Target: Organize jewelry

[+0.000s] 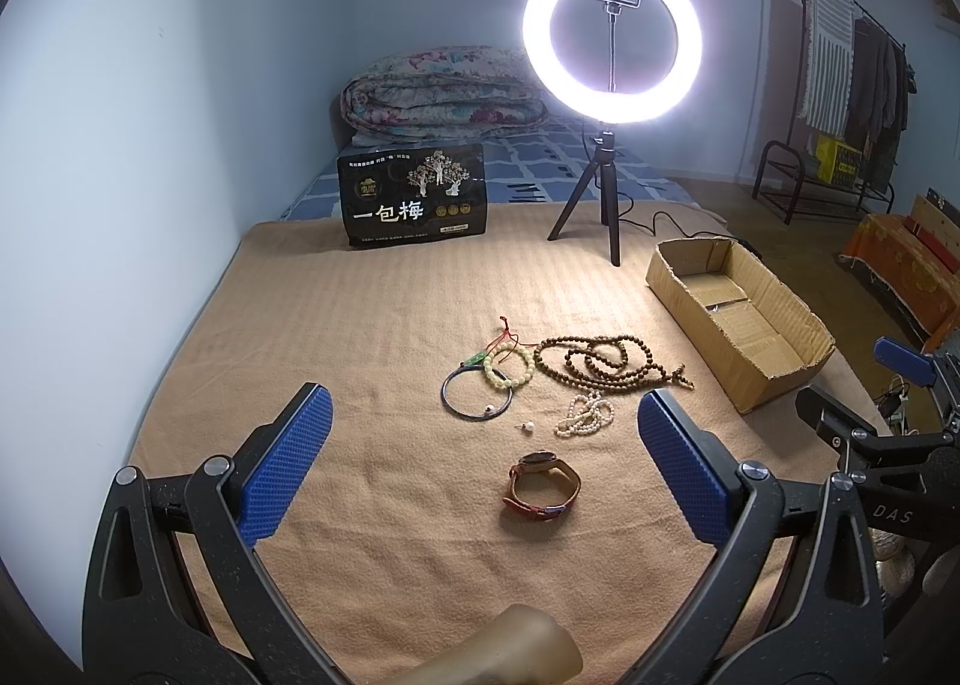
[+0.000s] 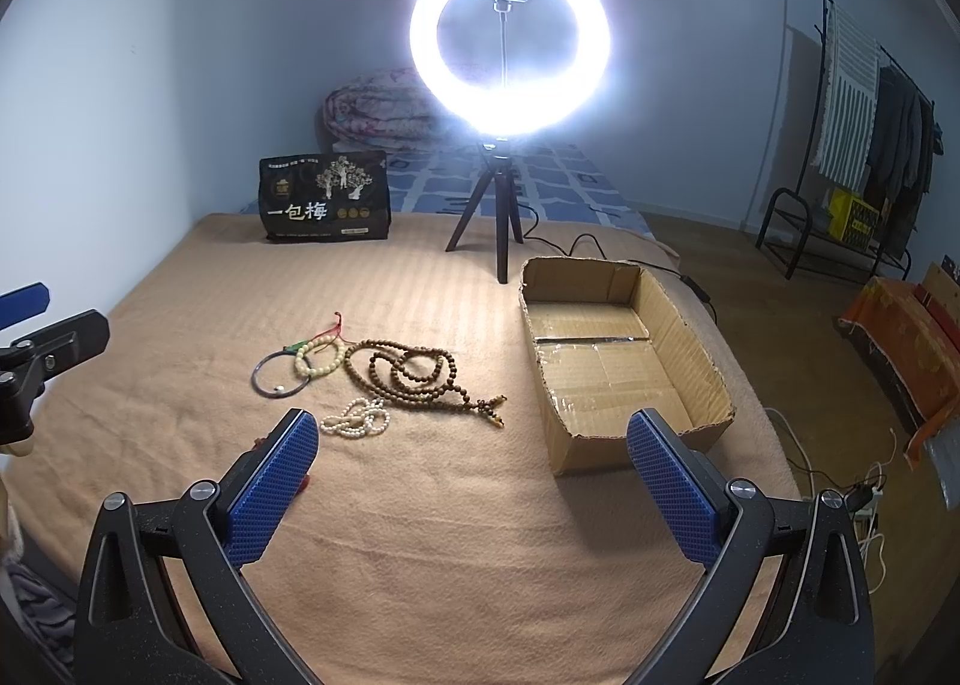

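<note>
Both the left tongs [image 1: 483,457] and the right tongs [image 2: 474,466] hang wide and empty over the bed [image 1: 372,325]. The jewelry lies in a loose cluster beside the empty cardboard box [image 2: 690,349], probably its destination; the watch [image 1: 543,484] sits nearest.

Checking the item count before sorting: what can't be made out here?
- Watch: dial edge-on in left view; in right view hidden behind the right tool finger.
- Earring: too small in left view; unseen in right.
- Box floor: partly hidden by near wall in left view.
</note>
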`<state>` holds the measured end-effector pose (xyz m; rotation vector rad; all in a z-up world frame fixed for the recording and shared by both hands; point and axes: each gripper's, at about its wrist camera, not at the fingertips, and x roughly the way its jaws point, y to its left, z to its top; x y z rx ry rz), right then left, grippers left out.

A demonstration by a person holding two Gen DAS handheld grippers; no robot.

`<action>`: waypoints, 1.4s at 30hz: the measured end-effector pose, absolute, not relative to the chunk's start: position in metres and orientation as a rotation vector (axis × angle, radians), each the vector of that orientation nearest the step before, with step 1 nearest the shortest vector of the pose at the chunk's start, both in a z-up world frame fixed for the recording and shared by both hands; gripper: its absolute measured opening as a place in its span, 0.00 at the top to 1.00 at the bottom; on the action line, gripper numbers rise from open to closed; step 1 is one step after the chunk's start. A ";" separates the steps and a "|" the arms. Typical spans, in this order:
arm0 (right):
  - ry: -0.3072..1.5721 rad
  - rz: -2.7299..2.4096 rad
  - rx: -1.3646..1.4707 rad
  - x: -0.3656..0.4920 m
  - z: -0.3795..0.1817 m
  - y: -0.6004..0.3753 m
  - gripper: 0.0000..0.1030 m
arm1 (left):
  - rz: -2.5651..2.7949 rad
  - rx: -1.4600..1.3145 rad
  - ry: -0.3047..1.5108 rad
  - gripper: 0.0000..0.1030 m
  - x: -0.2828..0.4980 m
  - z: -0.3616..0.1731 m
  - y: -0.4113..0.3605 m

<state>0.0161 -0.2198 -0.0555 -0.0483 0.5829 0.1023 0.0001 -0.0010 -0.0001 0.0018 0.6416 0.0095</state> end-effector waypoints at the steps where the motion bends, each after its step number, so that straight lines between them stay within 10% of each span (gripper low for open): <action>1: 0.584 0.103 -0.048 0.016 -0.056 -0.220 0.01 | 0.010 0.001 0.642 0.00 0.000 0.000 -0.001; 42: 0.792 0.343 -0.111 0.109 -0.080 -0.203 0.01 | 0.013 -0.076 0.880 0.07 0.051 -0.063 0.019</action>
